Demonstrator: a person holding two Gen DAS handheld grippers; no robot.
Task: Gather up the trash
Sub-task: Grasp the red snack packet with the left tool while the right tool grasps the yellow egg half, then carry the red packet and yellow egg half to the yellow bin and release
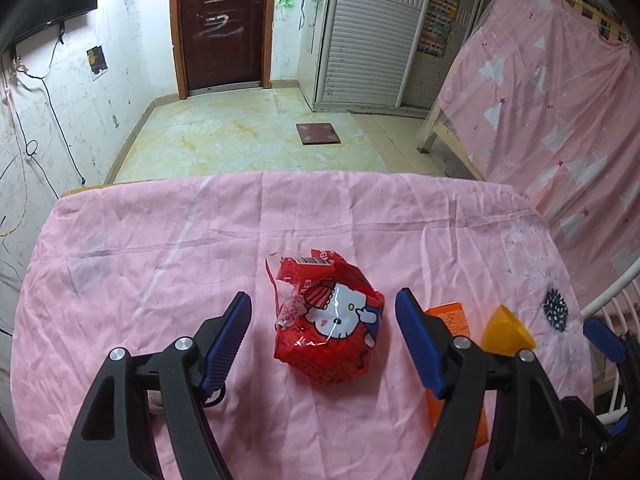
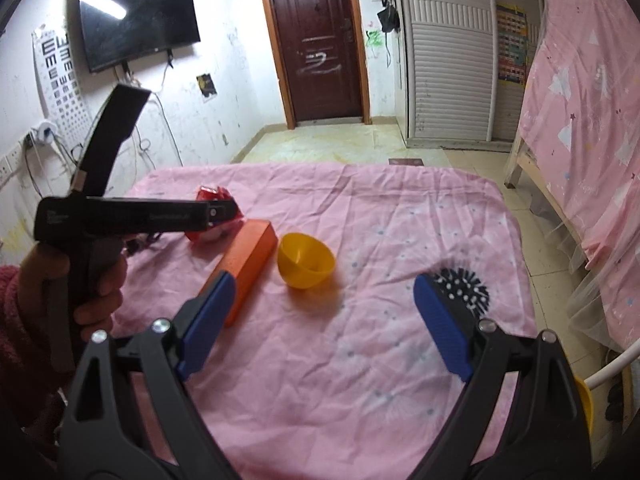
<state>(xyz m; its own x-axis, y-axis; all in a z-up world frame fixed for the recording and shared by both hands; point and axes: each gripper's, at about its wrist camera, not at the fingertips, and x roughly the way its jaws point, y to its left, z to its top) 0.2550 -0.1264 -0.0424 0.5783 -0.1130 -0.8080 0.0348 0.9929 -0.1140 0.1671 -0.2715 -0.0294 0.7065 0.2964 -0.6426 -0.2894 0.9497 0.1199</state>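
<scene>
Crumpled red foil snack wrapper w/ cartoon cat print (image 1: 330,326) lies mid-table on pink cloth (image 1: 160,248), between the spread, empty left gripper (image 1: 324,344) jaws. Right gripper (image 2: 324,324) also released, holding nothing. Wrapper probably light, soft, slippery; pinch across crumpled bulk.

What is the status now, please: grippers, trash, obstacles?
Left gripper open, astride the red wrapper, no contact. Right gripper open, empty. Orange box and yellow bowl beside the wrapper, not blocking.
</scene>
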